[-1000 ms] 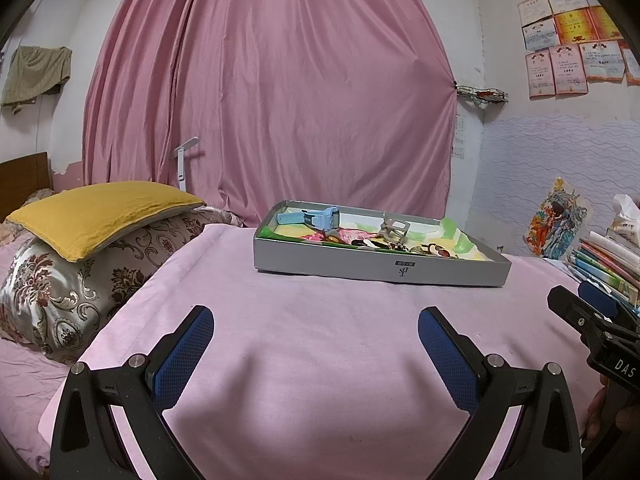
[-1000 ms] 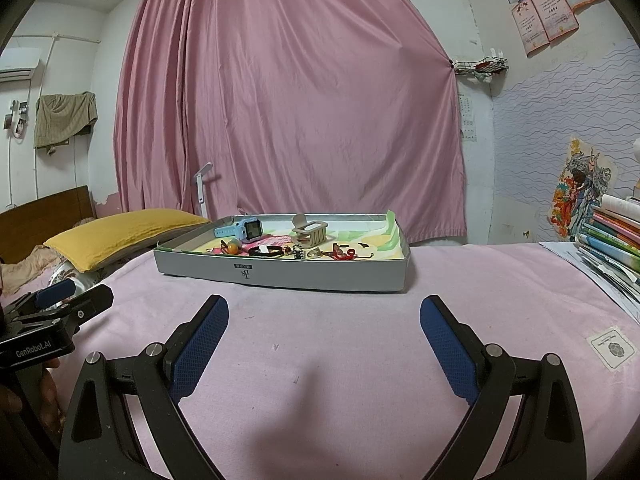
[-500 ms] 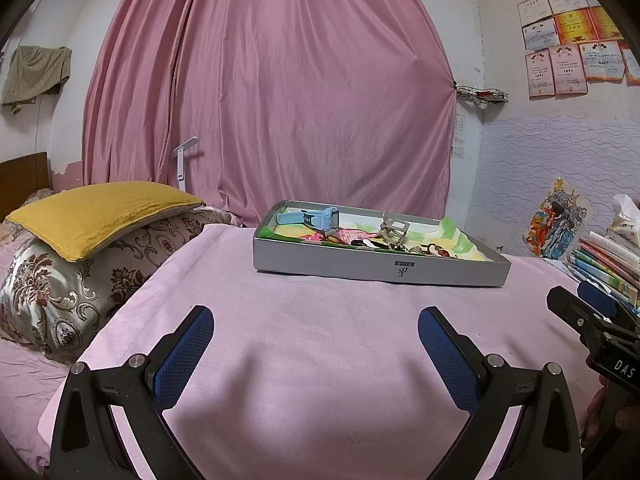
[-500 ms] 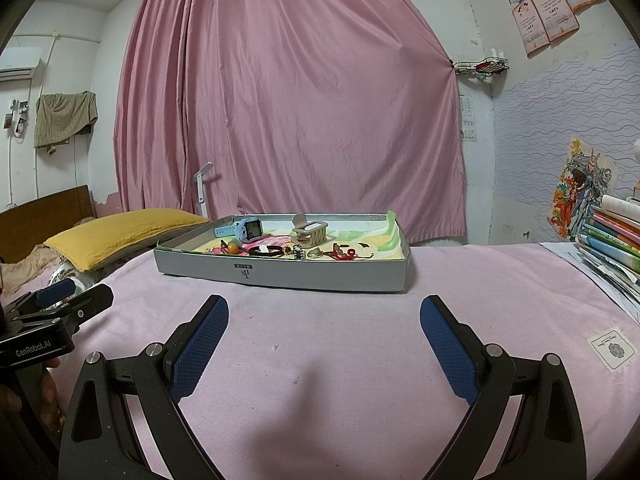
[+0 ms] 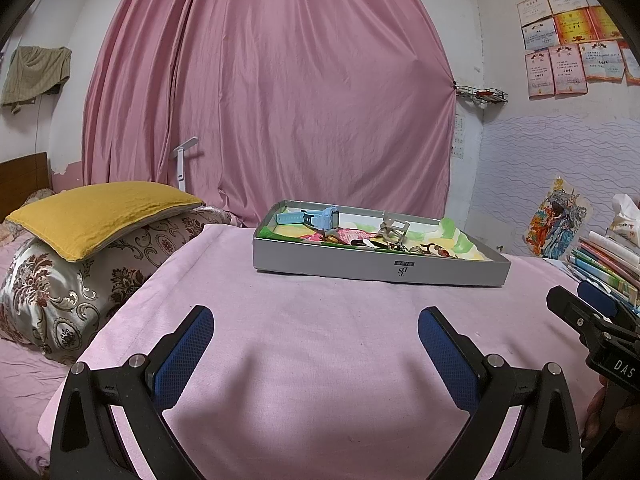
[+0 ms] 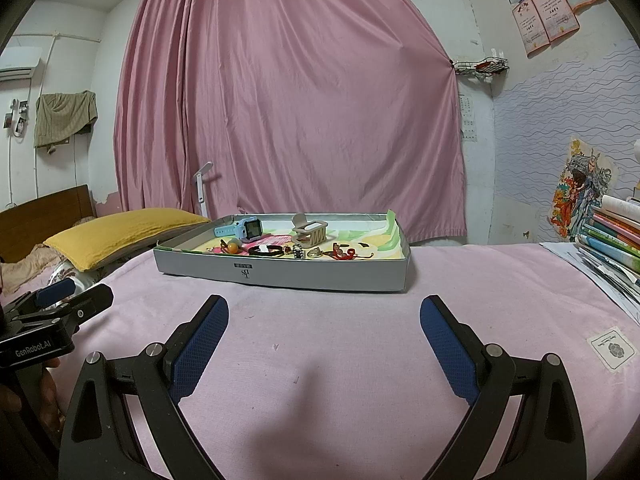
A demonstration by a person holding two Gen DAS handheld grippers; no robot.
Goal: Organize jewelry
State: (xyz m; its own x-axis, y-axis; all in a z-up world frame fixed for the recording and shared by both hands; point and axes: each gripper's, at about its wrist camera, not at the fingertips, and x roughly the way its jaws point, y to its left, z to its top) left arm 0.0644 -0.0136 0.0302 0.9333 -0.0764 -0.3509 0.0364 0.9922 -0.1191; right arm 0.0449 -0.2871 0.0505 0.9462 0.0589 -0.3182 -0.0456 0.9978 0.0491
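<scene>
On the far side of the pink bedsheet (image 6: 340, 344) sits the shallow grey cardboard tray (image 6: 280, 274), crowded with the light-blue wristwatch (image 6: 248, 229), beige hair claw (image 6: 310, 232) and small bracelets. That clutter risks snagging a neighbour during a pick. Left gripper (image 5: 316, 334) and right gripper (image 6: 324, 322) hover near, fingers spread wide, holding nothing.

I am in a lived-in bedroom: a bed under a pale pink sheet (image 5: 320, 340), a mustard-yellow pillow (image 5: 96, 212) on a floral brocade cushion (image 5: 72, 292), a dark wooden headboard (image 6: 48, 208), a floor-length pink curtain (image 6: 304, 112), paper certificates (image 5: 576, 32) taped to the wall, and stacked books (image 6: 616, 236).
</scene>
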